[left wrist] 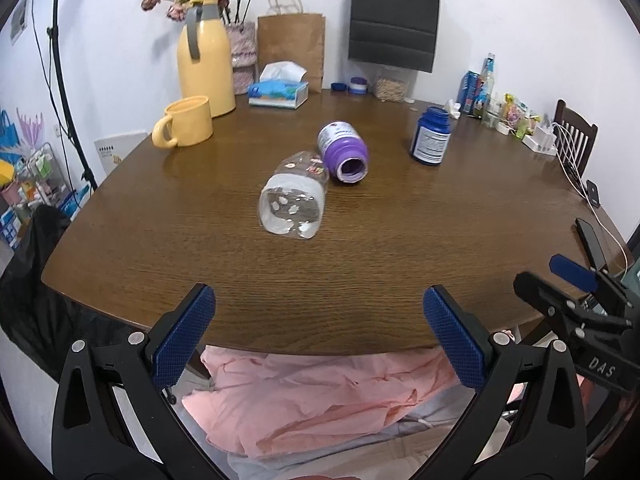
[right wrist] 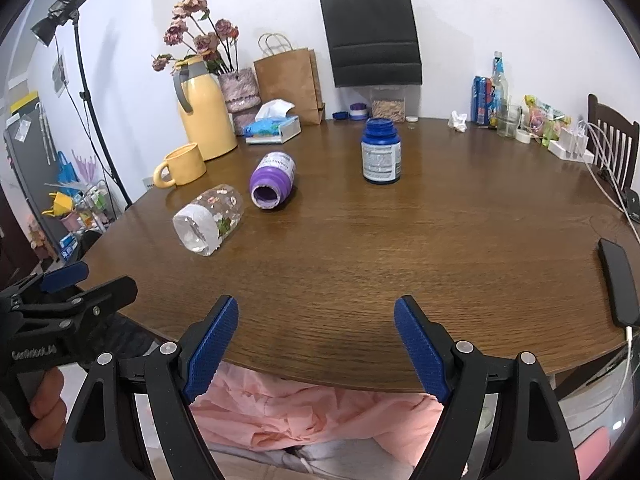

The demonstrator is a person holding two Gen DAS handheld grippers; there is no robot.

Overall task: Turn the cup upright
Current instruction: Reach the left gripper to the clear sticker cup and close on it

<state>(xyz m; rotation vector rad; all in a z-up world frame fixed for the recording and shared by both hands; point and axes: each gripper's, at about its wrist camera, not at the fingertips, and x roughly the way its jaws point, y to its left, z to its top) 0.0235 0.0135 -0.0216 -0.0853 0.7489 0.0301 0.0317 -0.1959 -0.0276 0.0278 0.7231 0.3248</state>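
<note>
My left gripper [left wrist: 319, 336] & right gripper [right wrist: 316, 350] both spread wide, holding nothing, at near edge of table [left wrist: 360, 248]. Past them, clear cup [left wrist: 294, 204] lies on its side mid-table, mouth twd me. Purple bottle [left wrist: 343, 151] just behind, also toppled; blue bottle [left wrist: 431, 136] upright further right.

the cup [left wrist: 294, 200] [right wrist: 210, 220] in front of me is clear glass with small flower decals and a white band near its base. it lies on its side, base toward me, mouth pointing away, left of centre.
</note>
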